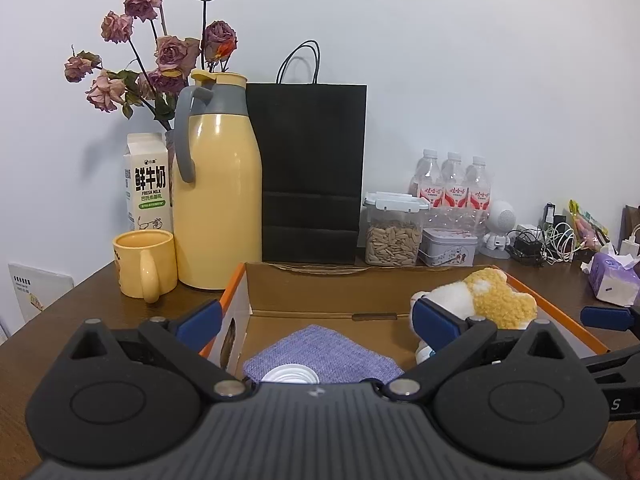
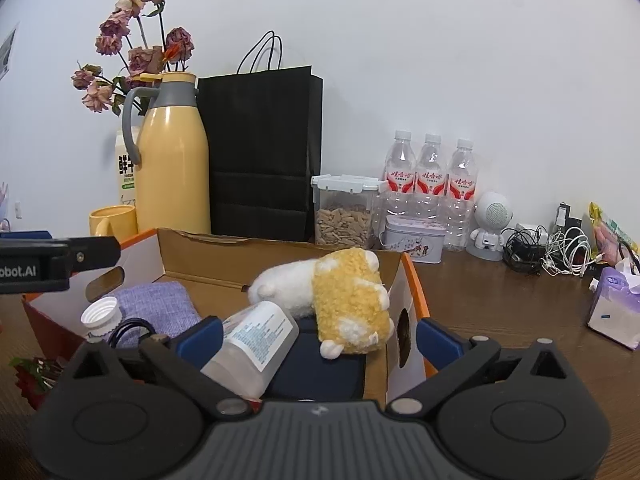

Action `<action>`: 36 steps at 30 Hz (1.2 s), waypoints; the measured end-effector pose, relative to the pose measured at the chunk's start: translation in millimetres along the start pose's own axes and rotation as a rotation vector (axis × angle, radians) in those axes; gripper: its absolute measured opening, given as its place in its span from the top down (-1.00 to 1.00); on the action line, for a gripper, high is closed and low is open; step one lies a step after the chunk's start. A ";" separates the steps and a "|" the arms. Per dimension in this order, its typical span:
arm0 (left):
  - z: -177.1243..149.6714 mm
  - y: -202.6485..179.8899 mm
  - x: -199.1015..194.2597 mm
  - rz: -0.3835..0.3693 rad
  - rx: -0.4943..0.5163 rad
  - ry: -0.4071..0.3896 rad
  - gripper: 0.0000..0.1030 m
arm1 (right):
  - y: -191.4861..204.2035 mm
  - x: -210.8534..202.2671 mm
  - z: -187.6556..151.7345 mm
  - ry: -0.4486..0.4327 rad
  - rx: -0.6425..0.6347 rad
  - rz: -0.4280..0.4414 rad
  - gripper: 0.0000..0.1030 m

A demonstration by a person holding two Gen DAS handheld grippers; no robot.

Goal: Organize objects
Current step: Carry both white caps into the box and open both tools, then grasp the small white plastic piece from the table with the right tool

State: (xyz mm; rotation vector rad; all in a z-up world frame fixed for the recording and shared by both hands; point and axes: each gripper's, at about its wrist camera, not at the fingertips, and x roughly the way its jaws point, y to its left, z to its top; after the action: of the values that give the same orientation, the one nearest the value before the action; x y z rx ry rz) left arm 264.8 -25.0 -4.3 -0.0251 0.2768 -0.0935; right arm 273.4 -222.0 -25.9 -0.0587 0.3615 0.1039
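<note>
An open cardboard box (image 1: 320, 284) with orange-edged walls sits on the brown table; it also shows in the right wrist view (image 2: 280, 258). Inside lie a purple woven pouch (image 1: 320, 350) (image 2: 154, 306), a white-and-yellow plush toy (image 1: 484, 298) (image 2: 344, 300), a clear plastic bottle with a printed label (image 2: 256, 346), a white screw cap (image 2: 101, 312) and a dark blue item (image 2: 320, 372). My left gripper (image 1: 316, 324) is open and empty above the box's left part. My right gripper (image 2: 320, 340) is open and empty, straddling the box's right wall.
Behind the box stand a yellow mug (image 1: 144, 262), a yellow thermos jug (image 1: 218, 184), a milk carton (image 1: 146, 182), dried roses (image 1: 160, 52), a black paper bag (image 1: 312, 172), a seed jar (image 1: 394, 232), a tin (image 1: 448, 246), water bottles (image 1: 454, 184). Cables (image 2: 548, 248) and tissues (image 2: 614, 306) lie right.
</note>
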 end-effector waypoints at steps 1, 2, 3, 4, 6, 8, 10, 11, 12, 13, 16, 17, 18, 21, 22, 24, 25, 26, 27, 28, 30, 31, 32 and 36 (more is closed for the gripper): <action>-0.3 0.0 -0.6 0.000 -0.001 -0.002 -1.00 | -0.1 -0.1 0.0 0.000 0.000 -0.001 -1.00; -0.5 0.2 -1.3 0.000 -0.002 -0.004 -1.00 | -0.1 -0.2 0.0 -0.001 0.000 -0.002 -1.00; -0.7 0.5 -1.9 0.000 -0.004 -0.006 -1.00 | -0.1 -0.5 -0.1 -0.002 0.000 -0.003 -1.00; -0.5 0.8 -2.6 0.000 -0.005 -0.008 -1.00 | 0.0 -1.0 -0.2 -0.003 -0.001 -0.003 -1.00; -0.4 1.4 -3.4 -0.002 -0.007 -0.010 -1.00 | 0.4 -2.2 -0.4 -0.006 -0.002 -0.005 -1.00; -0.5 1.5 -5.0 -0.002 -0.009 -0.014 -1.00 | 0.2 -4.3 -0.6 -0.010 -0.003 -0.006 -1.00; -0.9 1.4 -7.0 -0.003 -0.009 -0.017 -1.00 | -0.1 -6.2 -0.5 -0.014 -0.004 -0.007 -1.00; -1.1 1.5 -8.0 -0.003 -0.009 -0.019 -1.00 | -0.2 -7.5 -0.7 -0.016 -0.005 -0.008 -1.00; -1.4 1.7 -9.4 -0.004 -0.010 -0.022 -1.00 | -0.4 -8.8 -1.0 -0.017 -0.006 -0.009 -1.00; -1.7 2.0 -10.9 -0.004 -0.010 -0.025 -1.00 | -0.6 -10.3 -1.2 -0.019 -0.007 -0.010 -1.00; -2.5 3.9 -16.8 -0.007 -0.015 -0.040 -1.00 | -1.6 -15.6 -2.0 -0.025 -0.010 -0.012 -1.00; -2.7 4.3 -18.8 -0.009 -0.015 -0.043 -1.00 | -2.5 -17.7 -2.4 -0.027 -0.010 -0.014 -1.00; -3.2 4.7 -20.8 -0.009 -0.013 -0.046 -1.00 | -3.6 -19.7 -3.0 -0.028 -0.010 -0.015 -1.00; -5.4 6.0 -26.4 -0.008 -0.008 -0.051 -1.00 | -7.6 -26.1 -6.0 -0.030 -0.008 -0.022 -1.00; -6.5 6.2 -27.9 -0.007 -0.006 -0.051 -1.00 | -8.6 -28.7 -7.2 -0.030 -0.006 -0.025 -1.00; -8.7 8.1 -31.6 -0.009 -0.008 -0.048 -1.00 | -11.7 -33.6 -9.8 -0.029 -0.004 -0.031 -1.00; -9.5 9.2 -33.1 -0.010 -0.010 -0.047 -1.00 | -13.7 -36.2 -11.1 -0.029 -0.004 -0.034 -1.00; -10.8 10.4 -35.4 -0.009 -0.011 -0.046 -1.00 | -15.9 -39.2 -12.8 -0.028 -0.003 -0.038 -1.00; -11.9 11.3 -37.0 -0.005 -0.013 -0.045 -1.00 | -17.9 -41.6 -14.4 -0.026 -0.002 -0.043 -1.00; -12.7 12.6 -38.5 0.000 -0.014 -0.042 -1.00 | -20.0 -43.9 -16.0 -0.024 0.000 -0.048 -1.00; -15.9 15.9 -42.3 0.009 -0.022 -0.037 -1.00 | -24.5 -48.5 -19.7 -0.019 0.004 -0.057 -1.00; -17.8 17.8 -44.3 0.015 -0.027 -0.032 -1.00 | -26.6 -50.7 -21.9 -0.015 0.006 -0.061 -1.00; -19.5 20.3 -46.5 0.022 -0.032 -0.027 -1.00 | -28.8 -52.4 -24.0 -0.008 0.007 -0.065 -1.00; -27.8 31.2 -54.5 0.053 -0.067 0.003 -1.00 | -36.4 -57.1 -32.4 0.029 0.005 -0.072 -1.00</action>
State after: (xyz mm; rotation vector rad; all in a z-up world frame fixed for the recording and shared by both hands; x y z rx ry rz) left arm 207.7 10.9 -17.5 -0.0839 0.2833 -0.0319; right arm 213.0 -265.8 -34.4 -0.0684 0.3887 0.0313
